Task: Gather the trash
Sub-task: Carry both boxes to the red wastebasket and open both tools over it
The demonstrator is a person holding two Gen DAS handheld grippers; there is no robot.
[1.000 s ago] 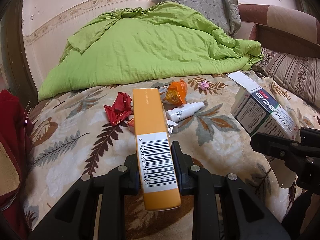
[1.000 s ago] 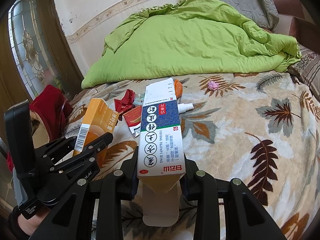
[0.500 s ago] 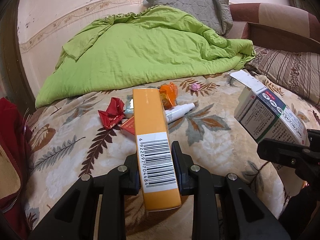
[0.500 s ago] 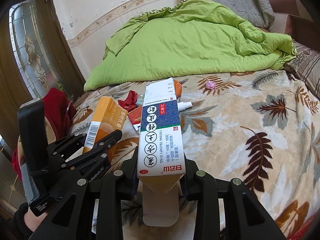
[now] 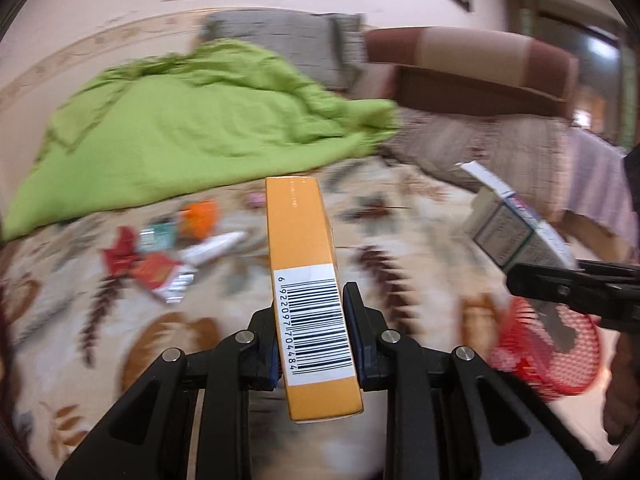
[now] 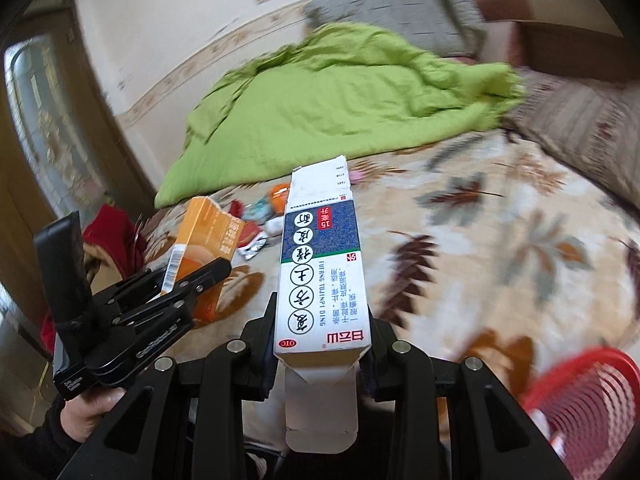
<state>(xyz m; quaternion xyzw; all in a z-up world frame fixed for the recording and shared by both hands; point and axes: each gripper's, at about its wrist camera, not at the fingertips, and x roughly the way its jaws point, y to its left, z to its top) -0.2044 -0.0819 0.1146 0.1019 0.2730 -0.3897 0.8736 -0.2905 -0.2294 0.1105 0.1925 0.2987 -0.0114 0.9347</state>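
1. my left tool is clamped on an orange carton; both pads press its long sides, barcode face up, and the carton projects forward past the fingertips.
2. my right tool is clamped on a blue-and-white medicine box; its torn end flap hangs open toward the camera, below the grip.
3. in the right wrist view the left tool shows at the left edge with the orange carton in it, and a hand holds its handle.
4. in the left wrist view the medicine box and the right tool's finger sit at the right edge.
5. a red mesh basket stands at the lower right, beside the bed, low in the frame.
6. remaining trash lies on the leaf-print bed cover: a red wrapper, a white tube, an orange packet and a foil strip, grouped near the green quilt.
7. both views are motion-blurred; smaller items cannot be told.
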